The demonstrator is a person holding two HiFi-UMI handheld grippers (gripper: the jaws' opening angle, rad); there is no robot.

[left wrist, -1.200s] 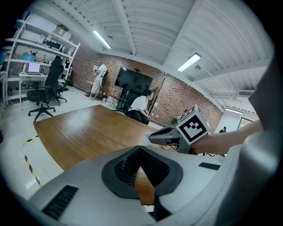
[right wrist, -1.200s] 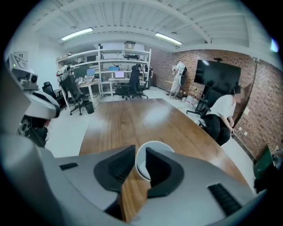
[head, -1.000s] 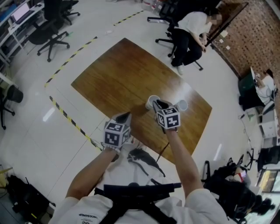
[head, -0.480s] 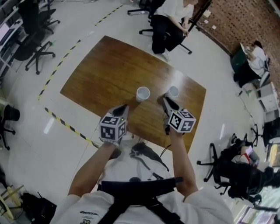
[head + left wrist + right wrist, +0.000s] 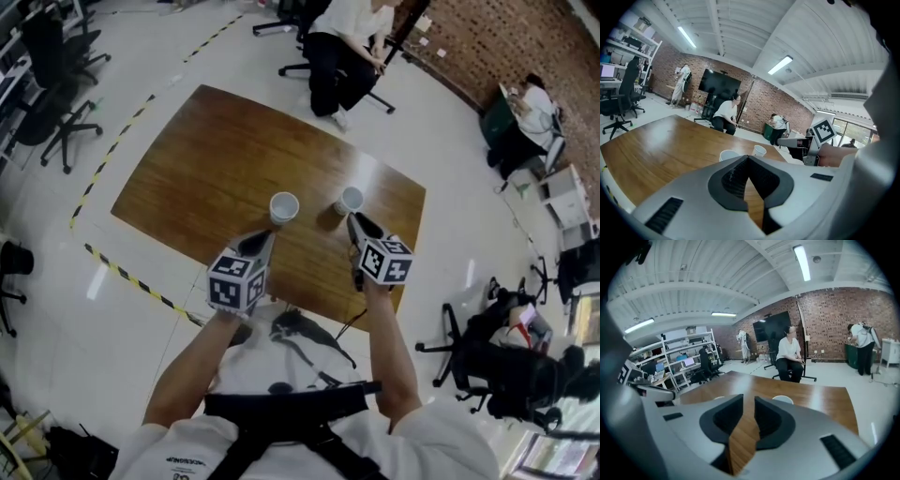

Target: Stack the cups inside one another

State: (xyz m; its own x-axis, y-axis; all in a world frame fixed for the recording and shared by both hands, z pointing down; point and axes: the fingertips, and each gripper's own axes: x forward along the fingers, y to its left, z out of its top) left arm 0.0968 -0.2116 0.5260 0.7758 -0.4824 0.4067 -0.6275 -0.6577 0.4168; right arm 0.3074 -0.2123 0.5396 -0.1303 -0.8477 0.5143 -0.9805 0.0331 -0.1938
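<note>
Two white paper cups stand upright and apart on the brown wooden table (image 5: 206,178): the left cup (image 5: 283,207) (image 5: 727,154) and the right cup (image 5: 350,200) (image 5: 759,150) (image 5: 783,399). My left gripper (image 5: 262,240) (image 5: 746,158) hovers just short of the left cup, its tips touching, holding nothing. My right gripper (image 5: 353,222) (image 5: 746,401) hovers close behind the right cup with a narrow gap between its jaws and only table showing through. Neither gripper touches a cup.
The table's near edge (image 5: 309,305) lies under my forearms. A person sits on a chair (image 5: 342,47) beyond the far edge. Office chairs (image 5: 47,103) stand to the left, yellow-black tape (image 5: 122,272) marks the floor, and desks crowd the right (image 5: 553,187).
My right gripper has pulled away from the left cup and swung right, now behind the right cup. The left gripper has edged forward toward the left cup. Both cups stayed put.
</note>
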